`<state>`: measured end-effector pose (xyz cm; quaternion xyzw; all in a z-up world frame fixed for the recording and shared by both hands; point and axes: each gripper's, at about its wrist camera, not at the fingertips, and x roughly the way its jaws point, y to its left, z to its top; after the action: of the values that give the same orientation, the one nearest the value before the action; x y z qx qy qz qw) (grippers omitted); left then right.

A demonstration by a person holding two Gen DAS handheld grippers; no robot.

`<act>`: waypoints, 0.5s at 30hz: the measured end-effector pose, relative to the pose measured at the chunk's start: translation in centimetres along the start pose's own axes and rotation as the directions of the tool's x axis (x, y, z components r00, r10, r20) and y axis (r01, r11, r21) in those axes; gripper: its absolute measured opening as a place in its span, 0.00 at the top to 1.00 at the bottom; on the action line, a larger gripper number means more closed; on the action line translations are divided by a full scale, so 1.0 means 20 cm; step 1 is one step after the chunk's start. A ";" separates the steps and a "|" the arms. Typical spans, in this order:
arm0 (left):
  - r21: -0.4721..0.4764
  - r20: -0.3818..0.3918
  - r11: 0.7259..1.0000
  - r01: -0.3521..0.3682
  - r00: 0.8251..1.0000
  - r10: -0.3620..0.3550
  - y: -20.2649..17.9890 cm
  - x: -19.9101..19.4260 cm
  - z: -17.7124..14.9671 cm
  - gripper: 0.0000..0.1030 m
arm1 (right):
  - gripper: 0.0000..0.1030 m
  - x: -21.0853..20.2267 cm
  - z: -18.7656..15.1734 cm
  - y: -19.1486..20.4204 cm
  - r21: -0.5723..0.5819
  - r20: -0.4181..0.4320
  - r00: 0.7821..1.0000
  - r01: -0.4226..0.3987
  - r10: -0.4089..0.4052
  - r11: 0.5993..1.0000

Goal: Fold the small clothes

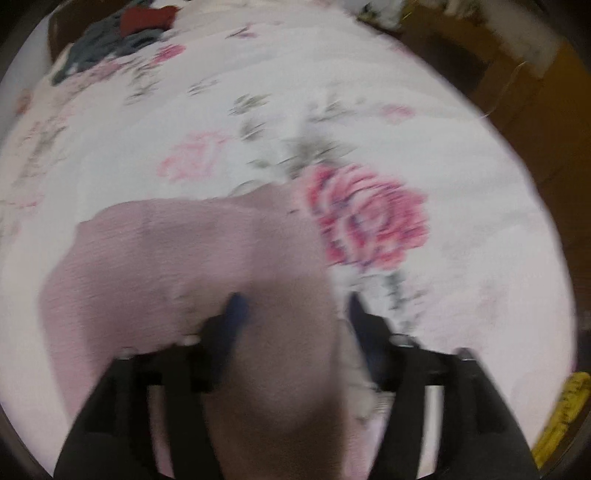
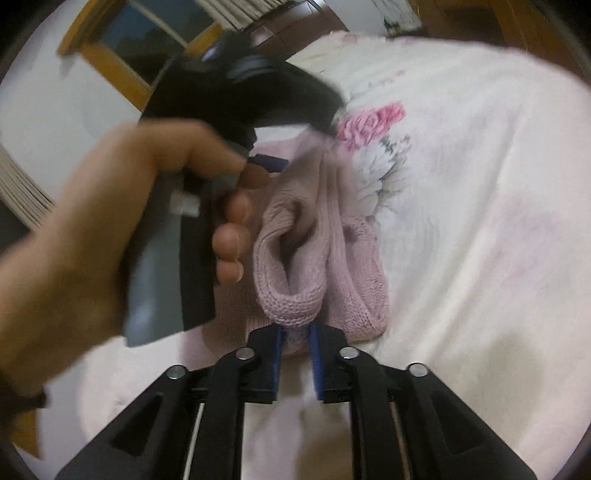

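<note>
The right gripper (image 2: 297,332) is clamped on the ribbed edge of the pink knitted garment (image 2: 295,266) lying on the white floral bedspread (image 2: 461,221). Only the right wrist view shows the person's hand (image 2: 110,206) at 9 o'clock holding the left gripper (image 1: 293,306). The left wrist view shows that gripper's fingers apart around pink fabric, plus dark and red clothes (image 1: 122,33) at 11 o'clock.
</note>
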<state>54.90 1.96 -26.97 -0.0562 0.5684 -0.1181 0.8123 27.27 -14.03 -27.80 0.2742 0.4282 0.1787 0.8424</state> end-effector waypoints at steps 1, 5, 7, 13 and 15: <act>-0.006 0.011 0.999 0.049 0.999 -0.049 0.02 -0.03 0.01 0.22 | 0.69 0.00 0.01 -0.03 0.025 -0.005 0.999 -0.037 0.037 0.999; -0.057 0.071 0.977 0.205 0.977 -0.201 0.13 -0.19 0.06 0.20 | 0.43 0.00 0.07 -0.12 0.105 -0.034 0.983 -0.174 0.178 0.979; -0.068 0.110 0.963 0.261 0.961 -0.253 0.19 -0.29 0.10 0.20 | 0.34 0.00 0.11 -0.14 0.137 -0.051 0.967 -0.243 0.251 0.960; -0.048 0.119 0.938 0.344 0.934 -0.336 0.32 -0.51 0.09 0.20 | 0.29 0.14 0.27 -0.16 0.217 -0.171 0.919 -0.316 0.354 0.924; -0.031 0.101 0.932 0.361 0.929 -0.356 0.36 -0.54 0.05 0.20 | 0.28 0.23 0.31 -0.16 0.246 -0.248 0.908 -0.278 0.337 0.929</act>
<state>53.25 11.66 -18.39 -0.1844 0.5128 -0.2475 0.8011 35.22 -15.95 -29.59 0.3950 0.5125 0.3024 0.7000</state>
